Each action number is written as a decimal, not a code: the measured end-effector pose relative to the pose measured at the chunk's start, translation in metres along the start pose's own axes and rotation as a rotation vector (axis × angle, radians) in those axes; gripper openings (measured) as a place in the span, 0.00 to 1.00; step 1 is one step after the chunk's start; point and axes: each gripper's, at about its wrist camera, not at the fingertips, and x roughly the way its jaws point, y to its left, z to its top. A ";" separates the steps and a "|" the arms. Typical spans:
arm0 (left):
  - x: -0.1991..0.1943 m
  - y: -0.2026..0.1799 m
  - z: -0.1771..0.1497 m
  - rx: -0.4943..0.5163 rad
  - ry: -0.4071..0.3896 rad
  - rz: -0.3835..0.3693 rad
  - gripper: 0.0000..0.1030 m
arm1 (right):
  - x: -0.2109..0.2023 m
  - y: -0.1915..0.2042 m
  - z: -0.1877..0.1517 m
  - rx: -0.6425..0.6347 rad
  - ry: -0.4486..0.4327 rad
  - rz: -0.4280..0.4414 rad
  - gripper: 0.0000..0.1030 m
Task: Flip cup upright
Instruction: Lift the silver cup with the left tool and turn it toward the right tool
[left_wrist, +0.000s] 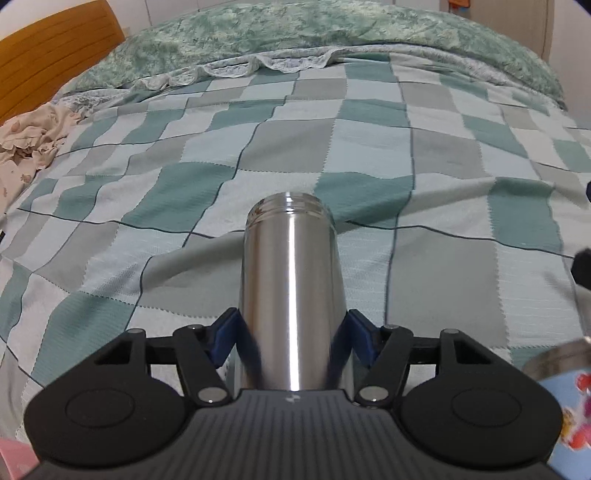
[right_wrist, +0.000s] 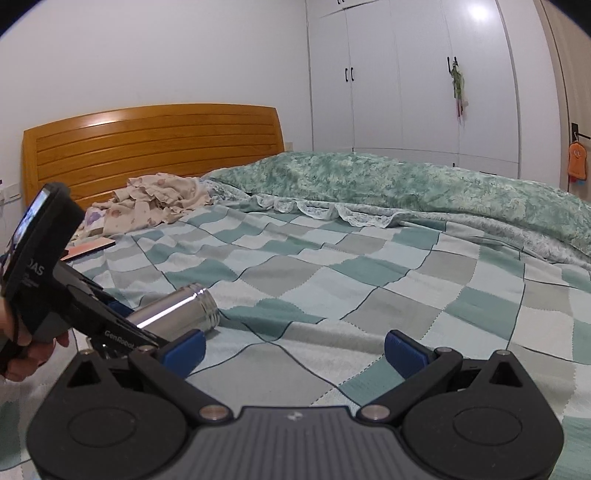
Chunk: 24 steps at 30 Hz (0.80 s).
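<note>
A shiny steel cup (left_wrist: 291, 295) lies between the blue pads of my left gripper (left_wrist: 291, 332), its threaded mouth pointing away from me over the checked bedspread (left_wrist: 332, 147). The left gripper is shut on the cup near its base. In the right wrist view the cup (right_wrist: 177, 310) is held tilted, mouth toward the bed, in the left gripper (right_wrist: 122, 325). My right gripper (right_wrist: 293, 347) is open and empty, low over the bedspread (right_wrist: 369, 277), to the right of the cup.
A second cup with a cartoon print (left_wrist: 569, 398) sits at the lower right edge. A green duvet (right_wrist: 406, 184) lies along the far side. Crumpled beige cloth (right_wrist: 159, 203) lies by the wooden headboard (right_wrist: 147, 147). White wardrobes (right_wrist: 406, 74) stand behind.
</note>
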 end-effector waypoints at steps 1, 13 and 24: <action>-0.004 0.000 -0.001 0.001 0.000 -0.004 0.62 | -0.003 0.001 0.001 0.001 -0.004 -0.005 1.00; -0.093 0.006 -0.025 0.018 -0.080 -0.108 0.62 | -0.074 0.054 0.018 0.016 -0.031 -0.032 1.00; -0.153 0.009 -0.087 0.053 -0.070 -0.180 0.62 | -0.137 0.133 0.003 -0.011 0.019 -0.067 1.00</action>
